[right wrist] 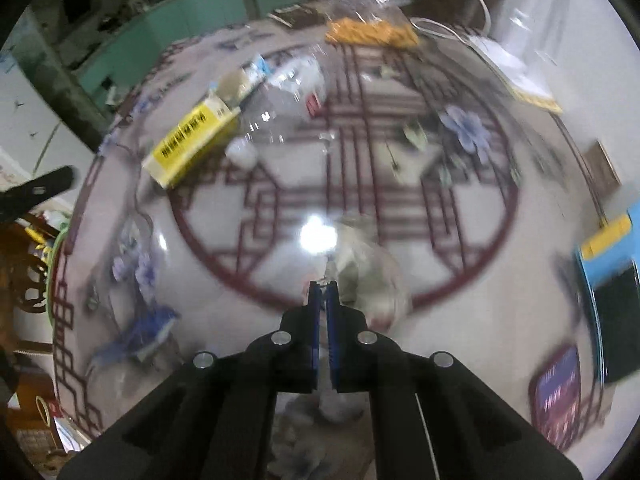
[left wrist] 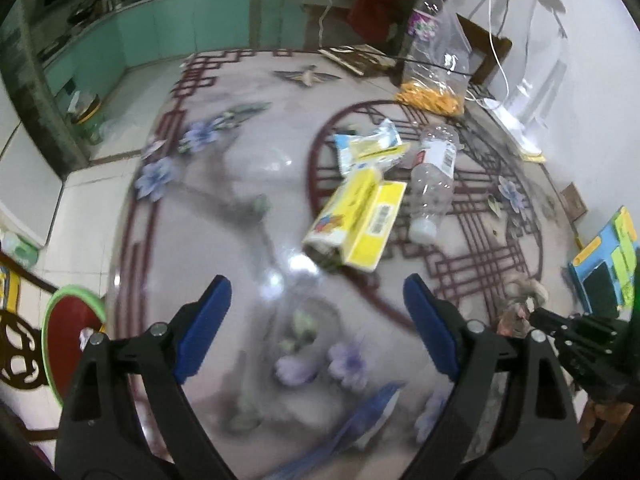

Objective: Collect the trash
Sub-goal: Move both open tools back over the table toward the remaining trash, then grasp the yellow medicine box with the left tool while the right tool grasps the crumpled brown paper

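Glossy table [left wrist: 248,184]; clear plastic bottle [left wrist: 434,178]; yellow cardboard box [left wrist: 360,220].

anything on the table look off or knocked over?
Yes. A clear plastic bottle lies on its side mid-table, next to a yellow carton that is also down flat with a torn-open end, and crumpled wrappers sit just behind them. An upright bottle stands further back.

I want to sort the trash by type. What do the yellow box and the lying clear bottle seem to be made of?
The yellow box looks like thin printed cardboard with a slightly glossy finish: flat panels, sharp folded edges, a barcode, one open end. The lying bottle looks like thin clear plastic: the table pattern shows through it, it has ribbed walls, a paper-like label and a white cap. Motion blur leaves the finer finish uncertain.
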`<control>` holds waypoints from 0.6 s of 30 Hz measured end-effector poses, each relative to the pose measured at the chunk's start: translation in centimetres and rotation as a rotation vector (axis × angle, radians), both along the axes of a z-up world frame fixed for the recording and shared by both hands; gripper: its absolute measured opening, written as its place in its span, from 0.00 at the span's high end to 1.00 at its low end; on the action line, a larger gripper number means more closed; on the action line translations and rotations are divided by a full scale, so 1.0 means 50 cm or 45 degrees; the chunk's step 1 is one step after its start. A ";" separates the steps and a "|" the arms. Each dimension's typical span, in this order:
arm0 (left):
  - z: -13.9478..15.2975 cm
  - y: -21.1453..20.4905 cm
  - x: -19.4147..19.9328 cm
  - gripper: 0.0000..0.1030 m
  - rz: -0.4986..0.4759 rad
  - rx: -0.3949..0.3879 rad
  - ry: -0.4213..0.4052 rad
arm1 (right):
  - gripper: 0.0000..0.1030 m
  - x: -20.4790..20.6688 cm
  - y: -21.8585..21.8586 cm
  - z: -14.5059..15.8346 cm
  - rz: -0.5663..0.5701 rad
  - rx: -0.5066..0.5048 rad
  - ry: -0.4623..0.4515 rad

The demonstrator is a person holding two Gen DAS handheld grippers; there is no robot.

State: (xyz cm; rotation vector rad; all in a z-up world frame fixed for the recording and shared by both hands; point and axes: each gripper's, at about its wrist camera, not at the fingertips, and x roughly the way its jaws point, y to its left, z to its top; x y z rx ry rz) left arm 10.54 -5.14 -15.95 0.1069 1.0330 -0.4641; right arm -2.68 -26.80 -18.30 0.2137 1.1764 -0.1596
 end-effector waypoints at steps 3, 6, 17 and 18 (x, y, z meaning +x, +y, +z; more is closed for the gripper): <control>-0.018 -0.058 0.026 0.17 -0.041 0.039 -0.032 | 0.94 0.018 -0.040 0.003 0.009 0.050 -0.033; -0.050 -0.104 0.056 0.17 -0.077 0.105 -0.033 | 0.92 0.033 -0.086 -0.010 -0.006 0.115 -0.038; -0.160 -0.174 0.152 0.17 -0.095 0.234 0.107 | 0.27 0.066 -0.113 -0.041 0.002 0.320 -0.042; -0.165 -0.177 0.156 0.17 -0.096 0.229 0.117 | 0.27 0.071 -0.108 -0.051 0.003 0.324 -0.026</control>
